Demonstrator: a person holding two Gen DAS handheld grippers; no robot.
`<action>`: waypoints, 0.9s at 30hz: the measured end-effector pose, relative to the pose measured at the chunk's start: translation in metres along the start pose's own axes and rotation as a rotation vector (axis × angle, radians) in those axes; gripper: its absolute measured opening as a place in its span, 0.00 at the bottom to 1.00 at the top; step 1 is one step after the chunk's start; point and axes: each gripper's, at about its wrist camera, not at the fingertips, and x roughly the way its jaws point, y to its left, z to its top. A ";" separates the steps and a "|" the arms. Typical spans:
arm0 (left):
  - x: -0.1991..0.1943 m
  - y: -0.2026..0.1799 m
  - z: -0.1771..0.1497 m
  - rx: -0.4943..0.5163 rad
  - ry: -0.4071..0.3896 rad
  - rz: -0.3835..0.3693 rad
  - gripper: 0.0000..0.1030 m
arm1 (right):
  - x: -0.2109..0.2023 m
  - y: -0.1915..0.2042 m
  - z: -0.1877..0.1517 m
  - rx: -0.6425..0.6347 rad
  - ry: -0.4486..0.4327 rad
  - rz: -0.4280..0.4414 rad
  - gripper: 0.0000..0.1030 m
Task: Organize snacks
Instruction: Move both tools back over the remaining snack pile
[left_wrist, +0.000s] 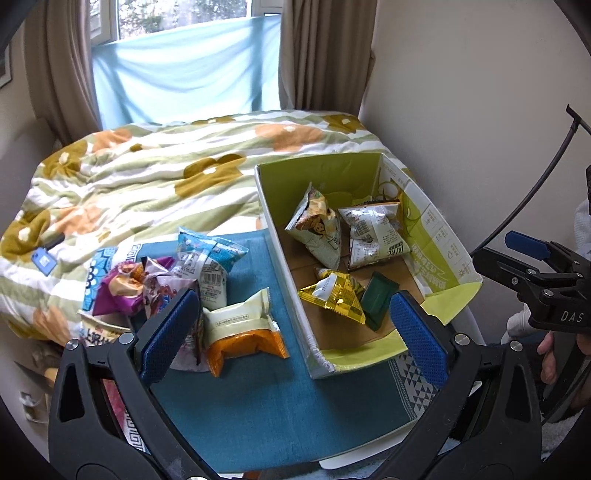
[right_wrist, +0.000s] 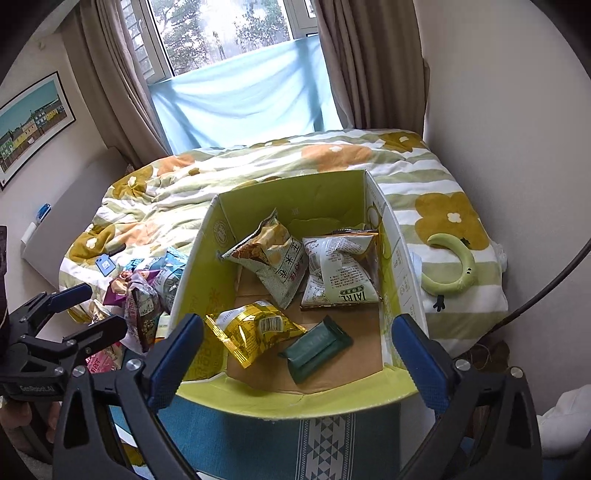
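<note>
Now between picks. Right tongs (right_wrist: 291, 358) released, empty, above the open green-lined cardboard box (right_wrist: 295, 404); crinkly gold foil packet (right_wrist: 251, 328) and flat dark-green wrapper (right_wrist: 317, 345) lie just beneath them. Left tongs (left_wrist: 291, 332) spread, empty; soft cream-and-orange pouch (left_wrist: 243, 334) sits between. Judgement: pinch its puffy middle, not slippery edges.

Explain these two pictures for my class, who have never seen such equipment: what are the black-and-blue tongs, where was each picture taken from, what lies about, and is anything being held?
No robot here: a person holds a hand-operated two-finger gripper in each hand, each carrying a wide-angle camera looking along its fingers. One picture comes from the left gripper, the other from the right gripper. Both are open and hold nothing. On a teal mat on the bed stands a green cardboard box holding four snacks, among them a yellow snack packet and a dark green bar. Beside it lies a pile of unsorted snack packets.
</note>
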 end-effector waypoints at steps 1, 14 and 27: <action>-0.008 0.000 -0.002 -0.004 -0.010 0.006 1.00 | -0.008 0.002 -0.001 -0.006 -0.011 0.000 0.98; -0.106 0.037 -0.062 -0.063 -0.086 0.156 1.00 | -0.077 0.059 -0.031 -0.150 -0.101 0.072 0.98; -0.141 0.155 -0.116 -0.102 -0.105 0.233 1.00 | -0.066 0.159 -0.054 -0.195 -0.111 0.160 0.98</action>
